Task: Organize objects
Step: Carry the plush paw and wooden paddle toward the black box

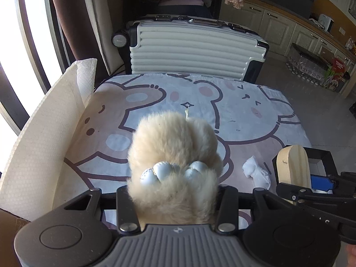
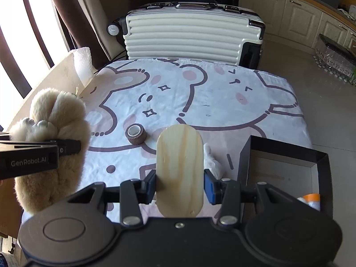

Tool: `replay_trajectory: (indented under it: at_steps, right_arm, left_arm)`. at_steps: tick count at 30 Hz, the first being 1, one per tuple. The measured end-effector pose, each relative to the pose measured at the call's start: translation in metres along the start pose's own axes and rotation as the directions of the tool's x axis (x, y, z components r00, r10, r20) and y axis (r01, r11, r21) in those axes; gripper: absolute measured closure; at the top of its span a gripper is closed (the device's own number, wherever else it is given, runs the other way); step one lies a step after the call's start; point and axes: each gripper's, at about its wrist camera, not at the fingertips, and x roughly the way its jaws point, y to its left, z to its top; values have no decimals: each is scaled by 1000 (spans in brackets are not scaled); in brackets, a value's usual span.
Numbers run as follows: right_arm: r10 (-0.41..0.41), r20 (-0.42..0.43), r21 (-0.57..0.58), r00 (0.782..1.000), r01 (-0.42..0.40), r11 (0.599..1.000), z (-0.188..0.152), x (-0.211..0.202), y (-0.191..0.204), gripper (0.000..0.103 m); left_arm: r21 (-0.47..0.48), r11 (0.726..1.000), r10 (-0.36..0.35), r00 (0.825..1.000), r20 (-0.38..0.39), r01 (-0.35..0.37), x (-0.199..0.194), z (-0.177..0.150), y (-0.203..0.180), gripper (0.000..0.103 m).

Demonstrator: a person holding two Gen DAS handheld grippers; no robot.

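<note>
1. The left gripper (image 1: 175,191) has its fingers clamped on a fluffy cream plush slipper (image 1: 174,146); the fur bulges out on both sides of the fingers and hides their pads.
2. A cluster of pearl-like beads (image 1: 173,171) sits on the slipper just ahead of the fingers.
3. In the right wrist view the same slipper (image 2: 57,120) hangs clear above the table, with one left finger (image 2: 66,146) crossing its side.
4. The right gripper (image 2: 179,182) has its fingers closed on a flat wooden board with rounded ends (image 2: 179,169); the blue pads (image 2: 210,185) press against its two long edges.
5. The board stands upright between the fingers, its top end reaching well beyond the fingertips and its lower end back toward the gripper body.
6. Beyond the right fingers and a little to their left, a brown roll of tape (image 2: 136,134) lies on the table's cartoon bear cloth (image 2: 200,93), apart from the board.
7. A crumpled white tissue (image 2: 213,162) lies on the cloth just to the right of the right fingers, partly hidden behind the board.
8. Farther right of the right fingers stands an open black box (image 2: 320,155) with a pale inner floor; a small orange and white item (image 2: 311,200) lies in its near corner.
9. Far ahead of both pairs of fingers, past the table's far edge, a white ribbed suitcase (image 1: 189,51) lies on its side.
10. To the left of the left fingers, a white foam sheet (image 1: 44,133) leans along the table's edge.
</note>
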Motion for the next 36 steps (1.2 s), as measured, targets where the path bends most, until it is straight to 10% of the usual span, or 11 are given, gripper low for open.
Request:
replay_trajectory:
  at_steps: [36]
  right_arm:
    - [-79, 66, 8, 995, 78, 997, -10, -40, -66, 58]
  left_arm:
    - [-24, 998, -58, 998, 33, 59, 0, 5, -53, 58]
